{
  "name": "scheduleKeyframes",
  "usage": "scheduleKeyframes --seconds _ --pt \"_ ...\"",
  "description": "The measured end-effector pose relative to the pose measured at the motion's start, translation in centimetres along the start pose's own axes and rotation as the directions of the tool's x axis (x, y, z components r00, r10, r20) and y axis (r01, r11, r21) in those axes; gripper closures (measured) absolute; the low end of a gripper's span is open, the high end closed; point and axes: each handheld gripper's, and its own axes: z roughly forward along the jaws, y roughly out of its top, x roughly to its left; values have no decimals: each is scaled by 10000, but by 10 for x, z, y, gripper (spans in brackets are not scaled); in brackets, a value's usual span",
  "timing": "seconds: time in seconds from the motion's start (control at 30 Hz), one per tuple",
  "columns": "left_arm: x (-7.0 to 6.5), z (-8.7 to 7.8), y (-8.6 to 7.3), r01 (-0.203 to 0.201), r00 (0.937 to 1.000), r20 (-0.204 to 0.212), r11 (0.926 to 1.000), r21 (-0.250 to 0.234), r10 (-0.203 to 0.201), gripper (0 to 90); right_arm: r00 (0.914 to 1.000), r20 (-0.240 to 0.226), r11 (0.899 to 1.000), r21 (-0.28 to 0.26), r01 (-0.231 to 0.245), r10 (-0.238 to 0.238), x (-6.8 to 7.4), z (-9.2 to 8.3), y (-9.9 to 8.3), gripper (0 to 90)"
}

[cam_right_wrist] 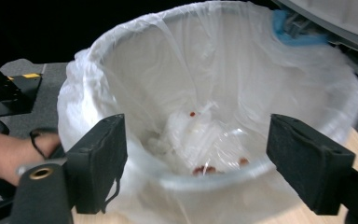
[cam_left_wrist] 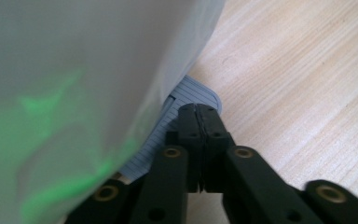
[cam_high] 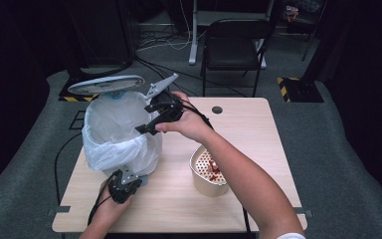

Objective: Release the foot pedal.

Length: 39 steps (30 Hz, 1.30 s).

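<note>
A bin lined with a white bag [cam_high: 119,134] stands at the table's left, its grey lid [cam_high: 106,84] raised. My right gripper [cam_high: 149,118] hovers open over the bin's right rim, nothing between its fingers [cam_right_wrist: 100,161]. In the right gripper view I look down into the bag [cam_right_wrist: 205,70], where crumpled plastic with small red bits [cam_right_wrist: 200,140] lies at the bottom. My left gripper [cam_high: 124,184] is low at the bin's front, shut, its tips [cam_left_wrist: 198,112] resting on the grey ribbed pedal [cam_left_wrist: 193,91]. A beige perforated bowl [cam_high: 206,172] holding red scraps [cam_high: 213,172] sits under my right forearm.
The wooden table [cam_high: 248,129] has a small round hole [cam_high: 217,109] near its far edge. A black folding chair [cam_high: 234,45] and cables stand on the grey floor beyond. The person's left hand [cam_right_wrist: 9,154] is beside the bin.
</note>
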Motion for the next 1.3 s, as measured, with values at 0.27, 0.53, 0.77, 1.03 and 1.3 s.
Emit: scheduleKeyframes --seconds 0.27,0.53,0.77,1.03,1.3 --pt "1 -9 2 403 9990 233 9948 -935 -383 633 9973 686 9996 -123 -265 273 -1 -41 -34 209" --pt "-4 -16 6 634 9959 703 9924 -1059 -562 542 9902 1247 9979 -230 -600 624 -3 -72 -71 213" --pt "-10 -26 3 998 9873 1347 9882 -1160 -839 526 9776 1800 9939 -321 -1051 1092 -2 -90 -99 228" --pt "-5 -39 -2 1721 9663 2144 9767 -1280 -1421 451 9639 2406 9934 -146 -1135 1137 11 -109 -134 230" --pt "8 -58 -20 2426 9464 2473 9627 -1197 -2078 435 9238 3377 9829 -258 -1824 1803 33 -148 -185 220"
